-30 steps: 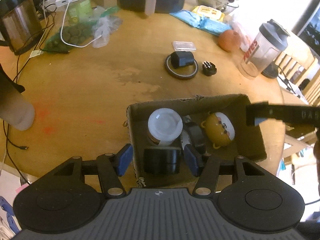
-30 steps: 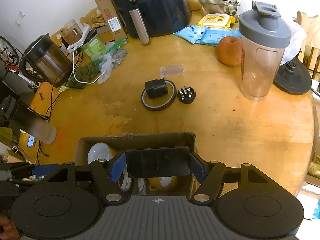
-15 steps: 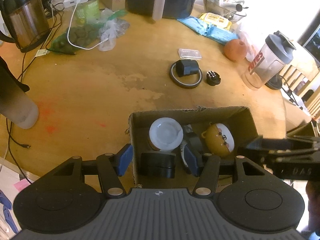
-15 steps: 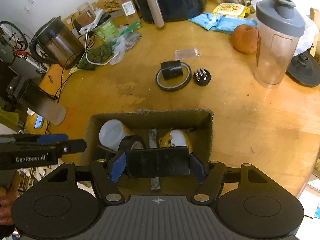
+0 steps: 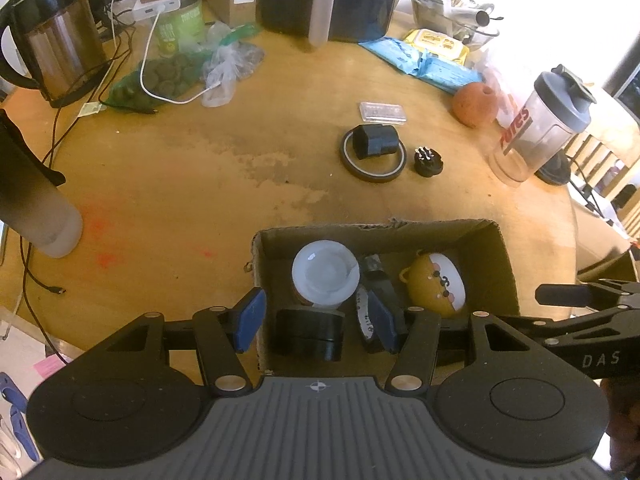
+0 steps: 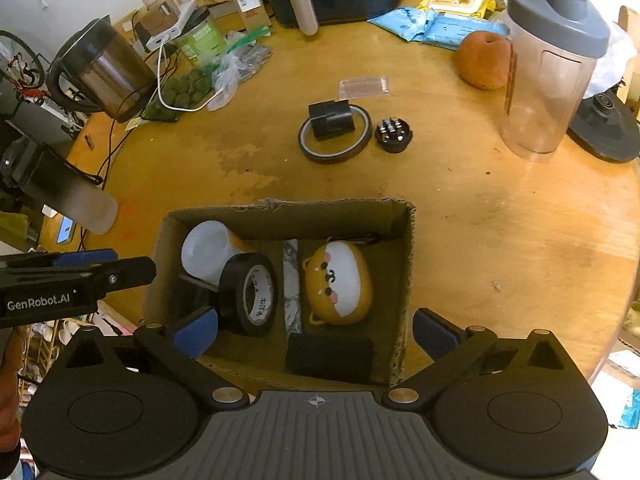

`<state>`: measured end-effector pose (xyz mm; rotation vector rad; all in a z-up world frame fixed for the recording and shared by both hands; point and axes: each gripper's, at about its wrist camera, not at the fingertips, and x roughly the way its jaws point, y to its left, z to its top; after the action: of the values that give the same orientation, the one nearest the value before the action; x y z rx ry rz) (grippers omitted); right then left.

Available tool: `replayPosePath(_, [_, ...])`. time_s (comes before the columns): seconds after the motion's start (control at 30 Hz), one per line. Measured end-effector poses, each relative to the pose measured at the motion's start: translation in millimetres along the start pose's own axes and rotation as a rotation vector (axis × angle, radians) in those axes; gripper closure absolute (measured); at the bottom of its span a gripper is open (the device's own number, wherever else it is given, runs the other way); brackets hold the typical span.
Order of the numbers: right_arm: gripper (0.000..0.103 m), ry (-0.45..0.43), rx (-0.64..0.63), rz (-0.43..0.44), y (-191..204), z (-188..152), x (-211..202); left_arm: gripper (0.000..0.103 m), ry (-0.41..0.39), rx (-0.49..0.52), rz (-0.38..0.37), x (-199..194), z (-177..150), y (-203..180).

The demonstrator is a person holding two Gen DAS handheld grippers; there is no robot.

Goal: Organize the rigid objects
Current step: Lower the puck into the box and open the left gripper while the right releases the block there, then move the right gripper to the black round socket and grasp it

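Right wrist view: right gripper wide, empty over black case at box's six o'clock; left gripper wide too.

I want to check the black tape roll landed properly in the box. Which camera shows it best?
The right wrist view: the black tape roll stands on edge in the cardboard box, its hole and label facing the camera, between the white cup and the marbled strip. In the left wrist view, the left tongs mostly hide it.
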<state>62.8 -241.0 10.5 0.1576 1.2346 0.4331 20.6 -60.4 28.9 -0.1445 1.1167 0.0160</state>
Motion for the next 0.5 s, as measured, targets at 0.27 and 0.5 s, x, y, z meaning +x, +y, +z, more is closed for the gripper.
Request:
replayPosePath(0.27, [0.0, -0.018, -0.011, -0.022, -11.0, 3.6, -4.2, 0.047, -0.013, -0.019, 0.003, 0.3, 2.0, -6.1])
replayPosePath(0.5, [0.0, -0.034, -0.018, -0.045, -22.5, 7.7, -5.2, 0.047, -0.023, -0.031, 0.003, 2.0, 6.0, -8.2])
